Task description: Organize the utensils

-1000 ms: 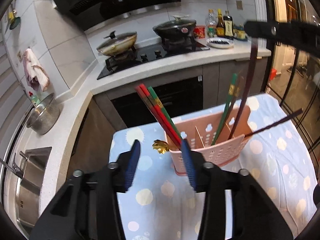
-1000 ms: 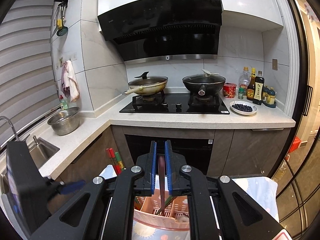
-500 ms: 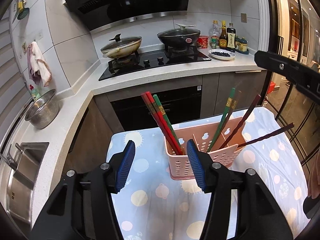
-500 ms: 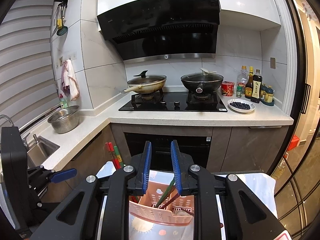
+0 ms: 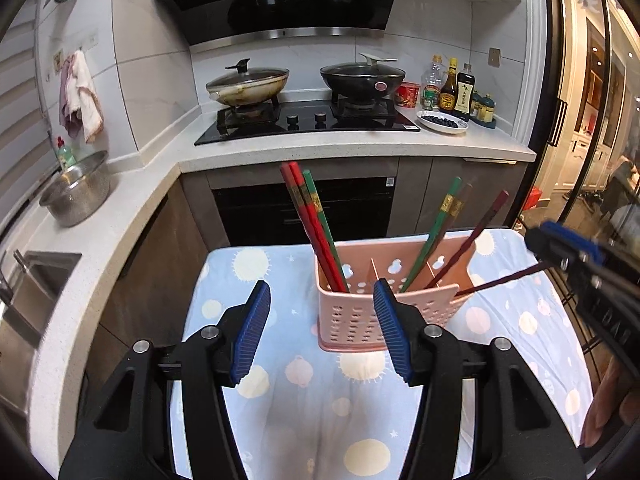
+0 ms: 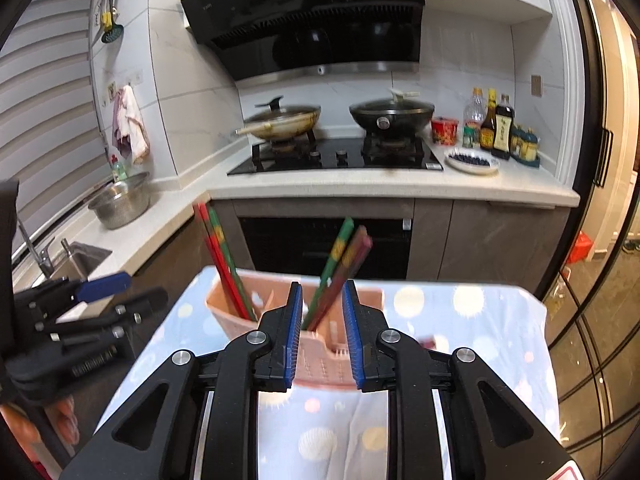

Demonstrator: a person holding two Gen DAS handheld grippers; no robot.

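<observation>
A pink perforated utensil basket (image 5: pixel 384 312) stands on a small table with a blue dotted cloth (image 5: pixel 288 420). Red and green chopsticks (image 5: pixel 316 232) lean in its left compartment; a green, a brown and a dark red chopstick (image 5: pixel 448 224) lean at its right. One dark chopstick (image 5: pixel 504 280) lies on the cloth at the basket's right. My left gripper (image 5: pixel 322 330) is open and empty just in front of the basket. My right gripper (image 6: pixel 322 336) is open and empty near the basket (image 6: pixel 320 356); it also shows in the left wrist view (image 5: pixel 568 252).
Behind the table is an L-shaped kitchen counter (image 5: pixel 360 148) with a hob and two lidded pans (image 5: pixel 362 74), bottles (image 5: pixel 452 88) and a plate at the right. A steel colander (image 5: pixel 76 188) and a sink (image 5: pixel 24 292) are at the left. A glass door (image 5: pixel 592 120) is at the right.
My right gripper has opened, let go of a dark red chopstick into the basket, and dropped lower. My left gripper has opened wider and drawn back and up.
</observation>
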